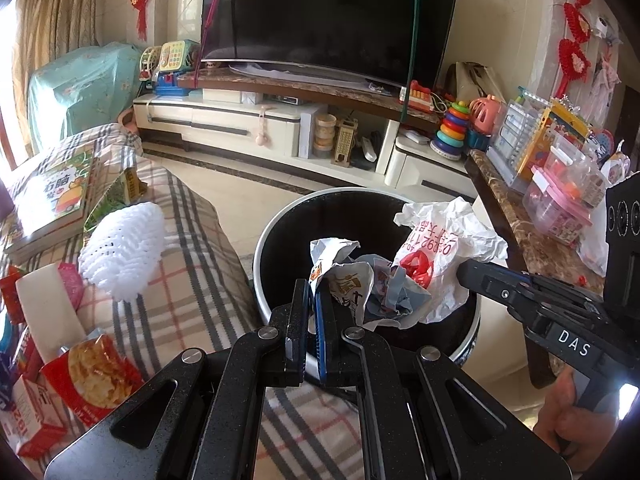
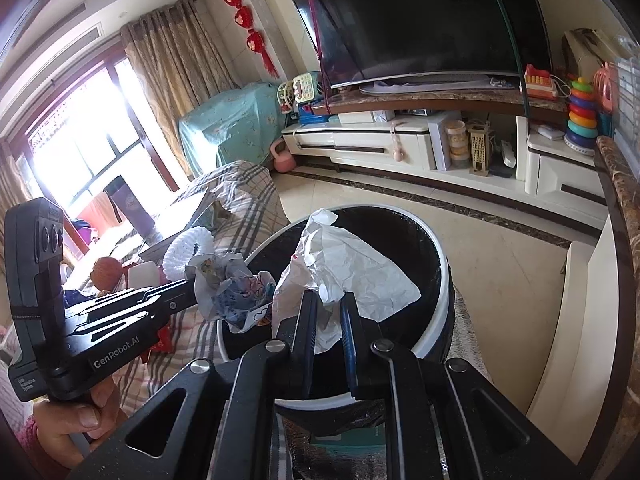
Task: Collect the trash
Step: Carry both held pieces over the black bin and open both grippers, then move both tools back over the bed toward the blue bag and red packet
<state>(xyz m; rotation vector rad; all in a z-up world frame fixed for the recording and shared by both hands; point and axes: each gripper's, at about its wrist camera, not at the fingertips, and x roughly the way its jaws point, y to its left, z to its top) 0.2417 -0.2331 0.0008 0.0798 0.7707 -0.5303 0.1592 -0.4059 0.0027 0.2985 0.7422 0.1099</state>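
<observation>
Crumpled paper is the story right now: the left tongs [image 1: 310,300] are pinched nearly closed on a crushed printed paper wad [image 1: 352,280], holding it right over the dark mouth of the round trash bin [image 1: 272,236], and alongside it the right tongs [image 2: 330,304] are clamped on a wrinkled white plastic bag [image 2: 352,268] with red print, its loose body billowing above the same opening. In the left view the right tongs come in from the side with the bag touching the paper wad; in the right view the left tongs reach in from the left, paper bunched at their tips. Both pieces hang over the bin, neither inside it yet, so my read is that this is the drop step, with the carry done. The next move, I'd judge, calls for opening both sets of tongs while they are centred over the opening, maybe dipping lower first, because the bag is light and wide and could drape over the white rim instead of falling in. Beside the bin, the plaid-covered sofa [image 1: 192,248] carries more candidates: a white foam net sleeve [image 1: 124,252], a red snack packet [image 1: 94,372] and some books [image 1: 56,200], well apart from the tongs for now.
</observation>
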